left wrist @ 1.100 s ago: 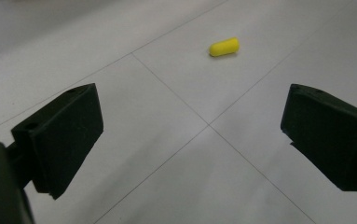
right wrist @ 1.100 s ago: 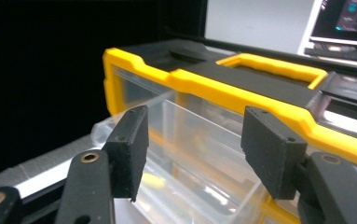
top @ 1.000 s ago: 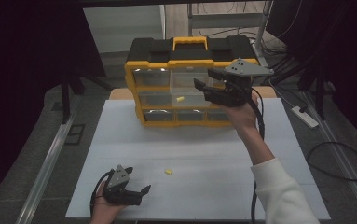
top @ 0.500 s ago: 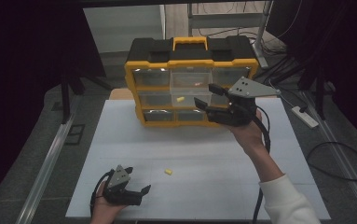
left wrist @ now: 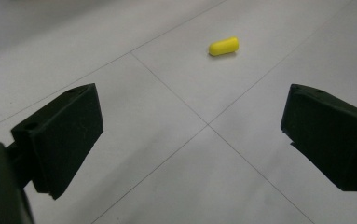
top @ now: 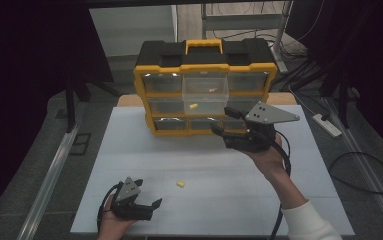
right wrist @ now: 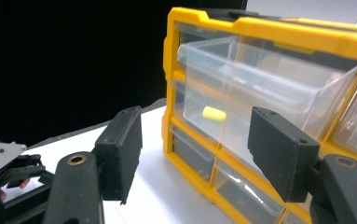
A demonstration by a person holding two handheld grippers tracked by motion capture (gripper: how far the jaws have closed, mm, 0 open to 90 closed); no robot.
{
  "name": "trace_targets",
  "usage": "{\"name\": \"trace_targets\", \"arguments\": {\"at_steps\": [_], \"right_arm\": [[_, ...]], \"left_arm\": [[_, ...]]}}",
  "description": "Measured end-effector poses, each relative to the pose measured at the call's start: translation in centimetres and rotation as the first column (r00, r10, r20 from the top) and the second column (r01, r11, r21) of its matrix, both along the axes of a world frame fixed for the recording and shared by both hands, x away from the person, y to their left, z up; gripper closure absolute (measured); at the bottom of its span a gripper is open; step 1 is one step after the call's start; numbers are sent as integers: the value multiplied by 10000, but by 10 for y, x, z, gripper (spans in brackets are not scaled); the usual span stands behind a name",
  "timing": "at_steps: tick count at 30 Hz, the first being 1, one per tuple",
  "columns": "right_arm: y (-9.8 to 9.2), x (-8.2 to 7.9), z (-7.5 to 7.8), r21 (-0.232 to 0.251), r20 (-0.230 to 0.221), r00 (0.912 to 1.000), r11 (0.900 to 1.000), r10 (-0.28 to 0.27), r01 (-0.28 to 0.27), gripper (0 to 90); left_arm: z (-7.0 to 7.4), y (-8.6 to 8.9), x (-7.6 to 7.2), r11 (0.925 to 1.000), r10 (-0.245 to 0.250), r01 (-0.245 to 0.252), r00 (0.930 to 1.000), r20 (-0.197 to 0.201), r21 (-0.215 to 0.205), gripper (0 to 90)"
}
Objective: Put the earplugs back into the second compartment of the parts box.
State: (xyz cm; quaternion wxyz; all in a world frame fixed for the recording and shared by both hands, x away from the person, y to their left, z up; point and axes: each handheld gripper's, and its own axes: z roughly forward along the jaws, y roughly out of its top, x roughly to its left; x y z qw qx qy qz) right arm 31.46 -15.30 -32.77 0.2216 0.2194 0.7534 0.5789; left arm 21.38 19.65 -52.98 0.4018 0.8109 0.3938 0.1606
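White table (top: 129, 150), centre. Yellow-black drawer organiser (top: 204, 65) at 12 o'clock, middle clear drawer (top: 205, 95) pulled out, one yellow capsule (top: 194, 106) inside. Right gripper (top: 225, 122) at 3 o'clock before the organiser, jaws just widened, nothing between. Left gripper (top: 148, 199) at 7 o'clock, jaws apart, empty. Second yellow capsule (top: 180, 184) on table, at 2 o'clock from it.

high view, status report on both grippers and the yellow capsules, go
Left gripper open, low on white table. Right gripper open, empty, before the pulled-out clear plastic drawer. Small yellow capsule inside drawer; second yellow capsule loose on table. Nothing blocking.
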Motion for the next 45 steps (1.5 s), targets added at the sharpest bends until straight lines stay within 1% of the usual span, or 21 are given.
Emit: {"name": "trace_targets", "arguments": {"at_steps": [4,8,9,10,13,14,15,21,22,25,27,28,31,33,34,35,38,40,43,45], "right_arm": [[0,-3,-7,6,-69,9999,9999,124,-124,355],[2,-6,-17,-130,-232,9994,9996,245,-248,354],[2,-6,-17,-130,-232,9994,9996,245,-248,354],[2,-7,-25,-146,-356,9990,9995,283,-288,354],[2,-8,-29,-181,-451,9986,9994,277,-285,354],[2,-8,-33,-211,-540,9980,9992,317,-329,353],[3,-8,-39,-357,-641,9976,9990,262,-286,353],[2,-12,-47,-488,-831,9960,9981,334,-375,354],[2,-13,-48,-437,-856,9957,9982,363,-402,353],[1,-16,-54,-558,-939,9948,9975,384,-438,353],[1,-17,-56,-580,-960,9946,9972,405,-462,353],[1,-19,-60,-627,-1018,9938,9967,454,-519,353],[2,-20,-64,-650,-1092,9926,9961,523,-597,353],[4,-20,-69,-799,-1176,9917,9950,511,-607,352],[4,-20,-69,-799,-1176,9917,9950,511,-607,352],[6,-20,-74,-908,-1284,9904,9939,509,-629,352],[10,-19,-81,-1030,-1438,9881,9923,539,-691,351],[12,-19,-83,-1139,-1481,9874,9909,548,-721,352],[15,-19,-88,-1305,-1592,9851,9876,657,-869,352],[17,-19,-93,-1402,-1759,9820,9856,688,-942,352]], "left_arm": [[0,0,0,10000,15,-16,10000,-21,-4,57],[0,0,0,10000,4,-4,10000,-14,-7,57],[0,0,0,10000,4,-4,10000,-14,-7,57],[0,0,0,10000,18,-18,10000,-11,-9,56],[0,0,0,10000,19,-19,10000,-11,-9,56],[0,0,0,10000,18,-18,10000,-11,-4,56],[0,0,0,10000,16,-16,10000,-16,1,56],[-1,0,0,10000,3,-3,10000,-36,-11,56],[-1,0,0,10000,4,-4,10000,-34,-5,56],[-1,0,0,10000,8,-8,10000,-36,-5,56],[-1,0,0,10000,11,-11,10000,-39,-4,56],[0,0,0,10000,22,-22,10000,-39,-7,56],[0,0,0,10000,21,-21,10000,-36,-5,56],[0,-1,0,10000,19,-19,10000,-6,5,56],[0,-1,0,10000,19,-19,10000,-6,5,56],[0,-1,0,10000,19,-19,10000,-2,5,56],[0,0,0,10000,26,-26,10000,5,-12,56],[0,0,-1,10000,32,-32,10000,23,-10,56],[0,0,-1,10000,19,-19,10000,13,-29,56],[0,0,-1,10000,16,-16,10000,15,-35,56]]}}
